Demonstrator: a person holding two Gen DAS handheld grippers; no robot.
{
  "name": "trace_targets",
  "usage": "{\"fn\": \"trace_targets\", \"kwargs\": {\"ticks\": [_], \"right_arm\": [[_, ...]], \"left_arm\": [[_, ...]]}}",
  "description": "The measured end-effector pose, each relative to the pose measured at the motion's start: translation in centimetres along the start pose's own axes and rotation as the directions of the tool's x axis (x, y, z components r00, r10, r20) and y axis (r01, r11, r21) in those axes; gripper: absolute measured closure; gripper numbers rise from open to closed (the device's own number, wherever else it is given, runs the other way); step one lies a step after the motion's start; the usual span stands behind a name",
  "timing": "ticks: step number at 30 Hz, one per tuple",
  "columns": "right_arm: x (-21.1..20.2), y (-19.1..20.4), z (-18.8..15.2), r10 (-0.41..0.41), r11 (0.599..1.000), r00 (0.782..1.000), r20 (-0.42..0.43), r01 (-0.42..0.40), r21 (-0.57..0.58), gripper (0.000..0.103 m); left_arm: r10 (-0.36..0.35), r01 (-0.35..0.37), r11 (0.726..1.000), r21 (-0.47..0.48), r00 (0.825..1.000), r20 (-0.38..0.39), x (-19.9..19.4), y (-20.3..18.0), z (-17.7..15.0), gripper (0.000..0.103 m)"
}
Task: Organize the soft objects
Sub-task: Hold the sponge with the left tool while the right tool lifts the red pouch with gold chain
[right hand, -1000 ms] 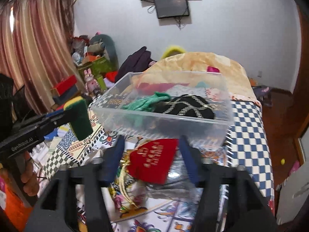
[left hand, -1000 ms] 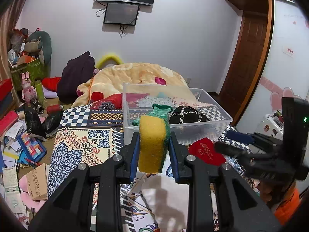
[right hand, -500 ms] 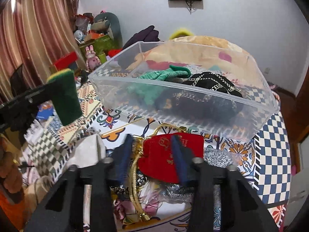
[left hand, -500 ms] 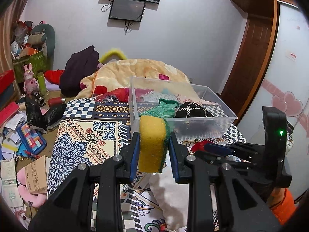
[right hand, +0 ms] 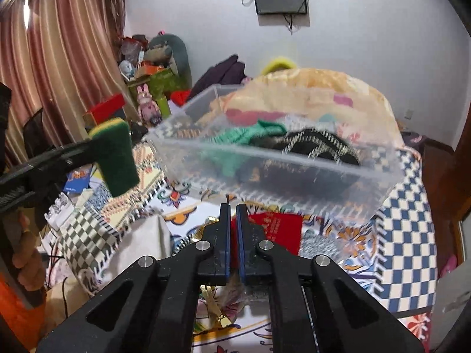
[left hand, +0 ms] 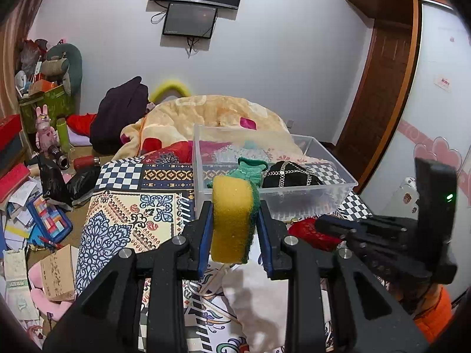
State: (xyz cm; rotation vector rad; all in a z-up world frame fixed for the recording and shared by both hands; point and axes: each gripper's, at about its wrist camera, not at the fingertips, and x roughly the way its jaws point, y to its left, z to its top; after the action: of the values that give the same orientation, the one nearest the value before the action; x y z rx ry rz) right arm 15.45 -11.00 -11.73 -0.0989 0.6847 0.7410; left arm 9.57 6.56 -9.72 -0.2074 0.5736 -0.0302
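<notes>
Left gripper (left hand: 234, 220) is clamped on the sponge (left hand: 232, 220) – yellow face toward the camera, green scouring layer on its right side. The sponge is held in the air just short of the near wall of the clear plastic bin (left hand: 309, 203), over the patterned bedspread (left hand: 123, 214).

Right gripper (right hand: 232, 226) has its jaws pinched nearly together on the left edge of the red pouch (right hand: 276, 229) – a strip of red shows in the thin gap between the blue pads. The pouch lies on the bedspread just in front of the bin's near wall; whether it is lifted off the fabric, cannot tell. In the left wrist view the pouch (left hand: 309, 232) sits right of the sponge with the right gripper's fingers (left hand: 338, 226) reaching onto it.

Inside the bin: green knit item (left hand: 250, 170) on the left, black pouch with gold chain pattern (left hand: 291, 173) beside it on the right, touching. The bin in the right wrist view is motion-blurred.

White cloth (left hand: 259, 303) lies on the bedspread below the sponge. Peach blanket (left hand: 212, 111) is heaped behind the bin.
</notes>
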Motion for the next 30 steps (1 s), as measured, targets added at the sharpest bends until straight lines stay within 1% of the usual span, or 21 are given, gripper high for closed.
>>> {"fn": "trace_targets", "kwargs": {"ticks": [2,4,5,6,7,9,11,12,13,14,16,17,19,20,26,30], "right_arm": [[-0.4,0.2,0.3,0.015,1.000,1.000,-0.006,-0.015,-0.002,0.099],[0.1,0.5,0.4,0.029,1.000,0.999,-0.034,-0.028,0.009,0.091],[0.4,0.7,0.4,0.032,0.999,0.998,-0.045,-0.032,0.009,0.075],[0.9,1.0,0.3,0.029,1.000,0.998,-0.053,-0.029,0.002,0.055],[1.4,1.3,0.3,0.014,1.000,0.998,-0.053,-0.014,-0.009,0.050],[2.6,1.8,0.0,-0.005,0.999,0.997,-0.077,0.003,-0.032,0.050],[4.4,1.6,-0.3,-0.019,0.999,0.992,-0.123,0.015,-0.029,0.051],[4.9,1.4,-0.4,-0.029,0.999,0.991,-0.132,0.026,-0.027,0.054],[5.3,1.2,-0.6,-0.048,0.999,0.990,-0.135,0.045,-0.029,0.059],[5.4,1.0,-0.7,-0.061,0.998,0.989,-0.136,0.057,-0.031,0.067],[5.3,0.4,-0.7,-0.044,0.999,0.990,-0.131,0.043,-0.011,0.073],[5.2,0.1,-0.7,-0.040,0.999,0.991,-0.131,0.040,-0.006,0.080],[5.1,-0.1,-0.8,-0.044,0.999,0.991,-0.124,0.043,-0.010,0.084],[5.1,-0.1,-0.9,-0.044,0.999,0.992,-0.118,0.043,-0.011,0.091],[3.4,-0.1,-0.9,-0.026,1.000,0.995,-0.095,0.026,-0.003,0.099],[1.7,0.0,-0.7,-0.034,0.999,0.998,-0.057,0.033,-0.017,0.100]], "left_arm": [[0.002,-0.002,1.000,0.002,1.000,0.005,-0.1,0.0,0.1,0.075],[0.000,0.000,1.000,0.002,1.000,0.005,-0.2,0.0,0.0,0.075],[0.001,-0.001,1.000,0.003,1.000,0.005,-0.2,0.0,0.0,0.075],[0.003,-0.003,1.000,0.004,1.000,0.005,-0.2,0.0,0.0,0.075],[0.009,-0.009,1.000,0.006,1.000,0.006,-0.3,0.0,-0.1,0.075],[0.014,-0.014,1.000,0.008,1.000,0.009,-0.4,0.1,-0.2,0.075],[0.009,-0.009,1.000,0.002,1.000,0.009,-0.6,0.3,-0.2,0.075],[0.007,-0.007,1.000,-0.002,1.000,0.009,-0.6,0.4,-0.3,0.075],[0.005,-0.005,1.000,-0.005,1.000,0.010,-0.7,0.5,-0.3,0.074],[0.004,-0.004,1.000,-0.007,1.000,0.011,-0.7,0.5,-0.3,0.074],[0.001,-0.001,1.000,-0.008,1.000,0.010,-0.6,0.5,-0.4,0.074],[0.001,-0.001,1.000,-0.008,1.000,0.009,-0.6,0.5,-0.4,0.074],[-0.001,0.001,1.000,-0.010,1.000,0.006,-0.4,0.4,-0.4,0.074],[-0.003,0.003,1.000,-0.009,1.000,0.005,-0.4,0.3,-0.4,0.074],[-0.001,0.001,1.000,0.008,1.000,0.006,-0.4,-0.3,-0.2,0.074],[0.001,-0.001,1.000,0.008,1.000,0.010,-0.3,-0.4,0.1,0.074]]}}
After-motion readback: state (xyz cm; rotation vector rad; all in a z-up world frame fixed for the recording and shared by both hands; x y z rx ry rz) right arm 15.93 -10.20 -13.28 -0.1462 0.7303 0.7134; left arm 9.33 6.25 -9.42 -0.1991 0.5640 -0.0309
